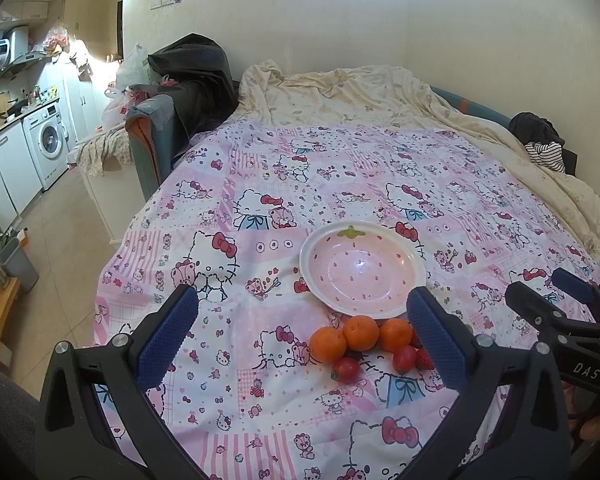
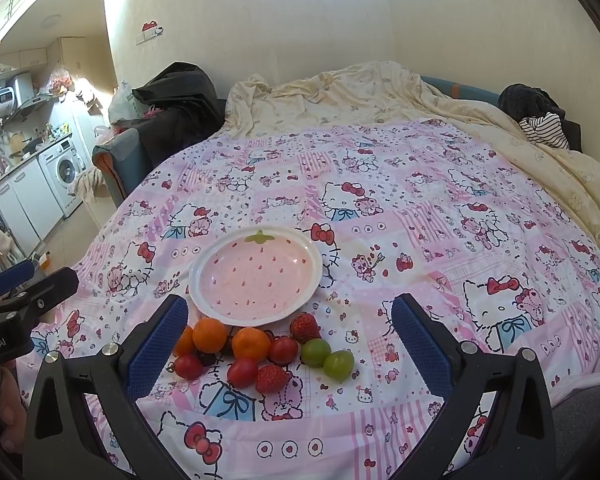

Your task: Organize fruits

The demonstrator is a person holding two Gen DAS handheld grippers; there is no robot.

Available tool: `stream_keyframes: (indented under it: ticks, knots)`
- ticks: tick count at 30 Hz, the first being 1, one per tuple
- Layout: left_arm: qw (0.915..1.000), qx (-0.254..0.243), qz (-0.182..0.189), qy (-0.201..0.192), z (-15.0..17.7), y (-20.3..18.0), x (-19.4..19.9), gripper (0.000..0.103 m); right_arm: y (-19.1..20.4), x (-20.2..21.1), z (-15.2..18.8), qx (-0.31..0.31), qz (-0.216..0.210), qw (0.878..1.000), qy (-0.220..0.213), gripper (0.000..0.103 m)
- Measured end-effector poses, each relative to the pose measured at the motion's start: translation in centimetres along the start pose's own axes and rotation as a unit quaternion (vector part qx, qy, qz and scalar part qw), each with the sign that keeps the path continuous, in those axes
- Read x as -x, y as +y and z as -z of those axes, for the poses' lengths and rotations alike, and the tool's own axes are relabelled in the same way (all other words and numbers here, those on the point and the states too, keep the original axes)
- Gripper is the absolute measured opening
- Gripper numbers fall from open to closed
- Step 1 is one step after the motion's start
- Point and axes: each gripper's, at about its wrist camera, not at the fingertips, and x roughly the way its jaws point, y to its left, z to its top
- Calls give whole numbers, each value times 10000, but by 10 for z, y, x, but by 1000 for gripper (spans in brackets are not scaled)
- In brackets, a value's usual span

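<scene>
A pink strawberry-shaped plate (image 1: 320, 248) (image 2: 204, 280) lies empty on the Hello Kitty bedspread. Just in front of it is a cluster of fruit: three oranges (image 1: 361, 332) (image 2: 209, 334), cherry tomatoes (image 1: 345, 369) (image 2: 242, 372), strawberries (image 2: 305, 327) (image 1: 423, 358) and two green grapes (image 2: 315, 352). My left gripper (image 1: 300, 340) is open and empty, hovering above the fruit. My right gripper (image 2: 290, 344) is open and empty, above the fruit too. Each gripper shows at the edge of the other's view, the right one (image 1: 540, 304) and the left one (image 2: 32, 280).
The pink bedspread (image 1: 260, 420) (image 2: 420, 240) covers the bed, with a cream duvet (image 1: 360, 92) (image 2: 340, 92) bunched at the far side and dark clothes (image 2: 532, 108) at the far right. A kitchen with a washing machine (image 1: 50, 140) lies left, beyond the bed edge.
</scene>
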Motion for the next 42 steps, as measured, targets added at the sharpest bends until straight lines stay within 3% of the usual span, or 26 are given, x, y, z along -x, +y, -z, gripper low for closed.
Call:
stream_keyframes:
  ticks: [28,37,42]
  knots:
    - [9998,142,-37,101,-1,6,1,103,2,1,1,-11,-29,10000,49,103]
    - [9965,178,-368,727,-17,28,-24,103,-27,0,-23,-60,55,9997,233,103]
    - [9831,291,-364,1771,-18,35,-73,102,-47,-34,-30,-89,82,9948,1009,103]
